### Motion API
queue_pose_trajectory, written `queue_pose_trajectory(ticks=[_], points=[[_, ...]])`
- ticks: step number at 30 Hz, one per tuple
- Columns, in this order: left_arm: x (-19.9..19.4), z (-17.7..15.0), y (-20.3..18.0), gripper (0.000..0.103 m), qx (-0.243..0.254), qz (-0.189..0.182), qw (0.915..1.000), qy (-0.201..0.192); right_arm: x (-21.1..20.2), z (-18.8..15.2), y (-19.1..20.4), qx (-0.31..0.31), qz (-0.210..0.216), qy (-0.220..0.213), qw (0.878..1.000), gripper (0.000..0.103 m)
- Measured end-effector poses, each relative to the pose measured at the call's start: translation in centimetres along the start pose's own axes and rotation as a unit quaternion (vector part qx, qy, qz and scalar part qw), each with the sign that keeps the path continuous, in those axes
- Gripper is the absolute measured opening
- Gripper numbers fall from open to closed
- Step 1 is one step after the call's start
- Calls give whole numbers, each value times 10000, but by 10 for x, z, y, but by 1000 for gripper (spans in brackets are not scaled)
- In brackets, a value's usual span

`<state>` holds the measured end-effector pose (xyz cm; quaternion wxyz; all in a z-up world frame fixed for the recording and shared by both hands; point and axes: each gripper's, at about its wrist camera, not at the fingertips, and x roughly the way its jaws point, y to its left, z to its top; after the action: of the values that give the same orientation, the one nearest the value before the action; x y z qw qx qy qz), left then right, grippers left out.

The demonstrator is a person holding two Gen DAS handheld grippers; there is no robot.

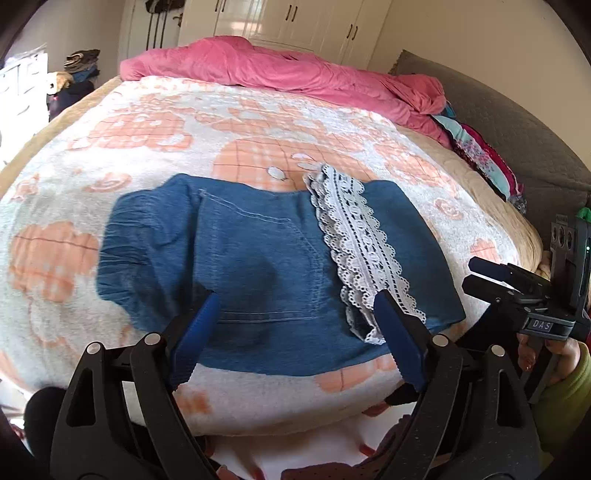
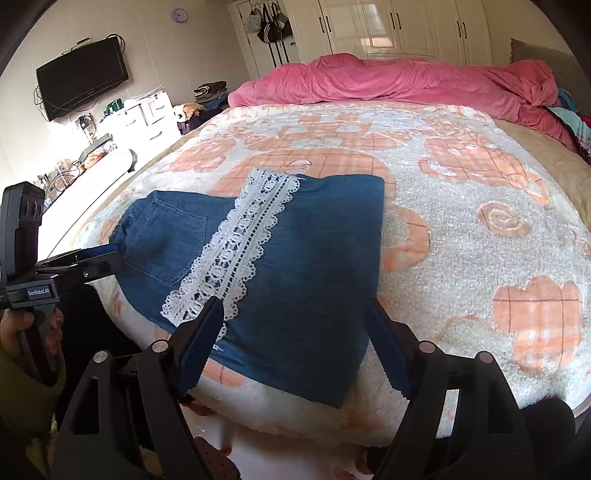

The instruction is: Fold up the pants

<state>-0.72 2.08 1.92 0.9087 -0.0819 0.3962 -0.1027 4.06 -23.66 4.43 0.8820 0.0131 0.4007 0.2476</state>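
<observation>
Blue denim pants (image 1: pixel 258 266) with a white lace strip (image 1: pixel 354 240) lie folded into a compact stack on the bed near its front edge. They also show in the right wrist view (image 2: pixel 306 266), with the lace (image 2: pixel 243 240) running diagonally. My left gripper (image 1: pixel 295 299) is open and empty, hovering just above the near part of the pants. My right gripper (image 2: pixel 293 306) is open and empty above the pants' near right part. The right gripper also shows at the right edge of the left view (image 1: pixel 480 273), the left gripper at the left edge of the right view (image 2: pixel 110 254).
The bed carries a white and peach fleece blanket (image 1: pixel 184 122). A pink duvet (image 1: pixel 277 70) is bunched at the far side, with coloured clothes (image 1: pixel 480 155) by a grey headboard (image 1: pixel 498 122). A TV (image 2: pixel 83 75), a dresser and white wardrobes (image 2: pixel 388 26) line the walls.
</observation>
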Motion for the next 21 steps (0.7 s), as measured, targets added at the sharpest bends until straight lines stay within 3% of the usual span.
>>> queue_pose_trajectory(ticks=[5, 6, 7, 8, 13, 21], points=[[-7, -1, 9, 84, -74, 114, 9999, -85, 0, 6, 12, -87, 33, 11, 10000, 78], [-10, -1, 11, 85, -88, 139, 9998, -121, 0, 7, 15, -97, 33, 14, 9999, 82], [-14, -1, 14, 85, -105, 173, 9997, -169, 1, 9, 17, -104, 54, 25, 9999, 94], [-16, -1, 16, 86, -113, 194, 9995, -204, 1, 11, 20, -103, 69, 10, 9999, 95], [-33, -1, 32, 90, -235, 462, 9979, -384, 4, 24, 35, -211, 147, -9, 9997, 95], [-44, -10, 75, 93, -835, 705, 9933, -372, 16, 54, 64, -463, 334, -23, 9984, 96]])
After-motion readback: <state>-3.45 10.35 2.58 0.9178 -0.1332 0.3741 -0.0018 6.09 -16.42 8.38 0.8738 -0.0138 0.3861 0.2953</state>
